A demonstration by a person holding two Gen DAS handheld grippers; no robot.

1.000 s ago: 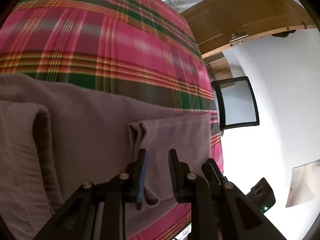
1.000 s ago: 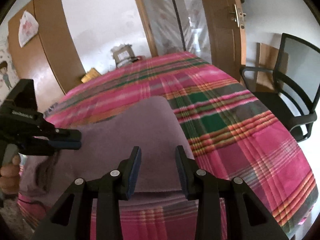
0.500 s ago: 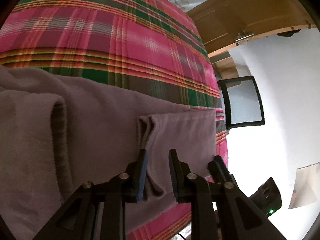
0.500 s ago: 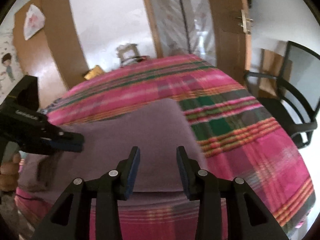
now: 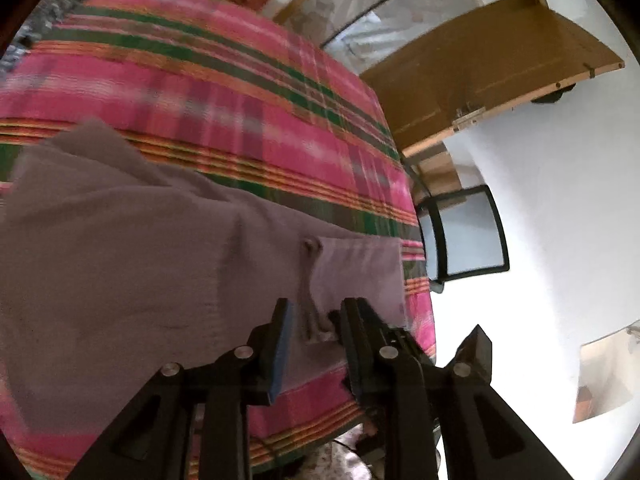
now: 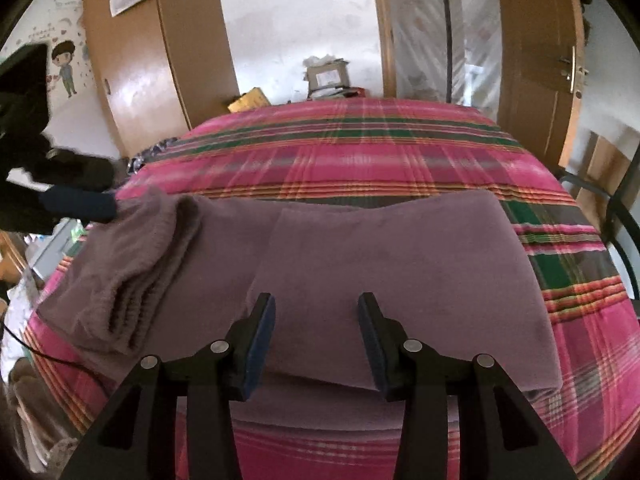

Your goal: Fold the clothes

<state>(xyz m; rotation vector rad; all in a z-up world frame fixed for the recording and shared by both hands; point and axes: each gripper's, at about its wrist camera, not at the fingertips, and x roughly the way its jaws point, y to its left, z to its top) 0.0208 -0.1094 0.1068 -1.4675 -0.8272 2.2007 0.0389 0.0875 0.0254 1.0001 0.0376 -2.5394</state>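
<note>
Got a soft mauve knit garment (image 6: pixel 400 264) lying half-folded on the bed's pink-and-green plaid blanket (image 6: pixel 360 152), flat at one end and bunched at the other. Seems to be letting go with the left hand-held gripper (image 5: pixel 317 308): just been opening its jaws, bunched ridge between them but unpinched, presumably to drop it there. Same with the right hand-held gripper (image 6: pixel 316 304), just been opening, empty over the flat panel, likely lining up the next grab.

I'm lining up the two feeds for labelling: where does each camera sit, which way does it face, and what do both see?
Left wrist: on the left gripper, angled down at the mauve garment near the bed's edge, door beyond; its open fingers straddle a fabric ridge.
Right wrist: on the right gripper, looking along the plaid bedspread towards wardrobe and wall; its open, empty fingers and the left gripper at the left edge show.
Shared: garment, bedspread, wooden door, black chair.
</note>
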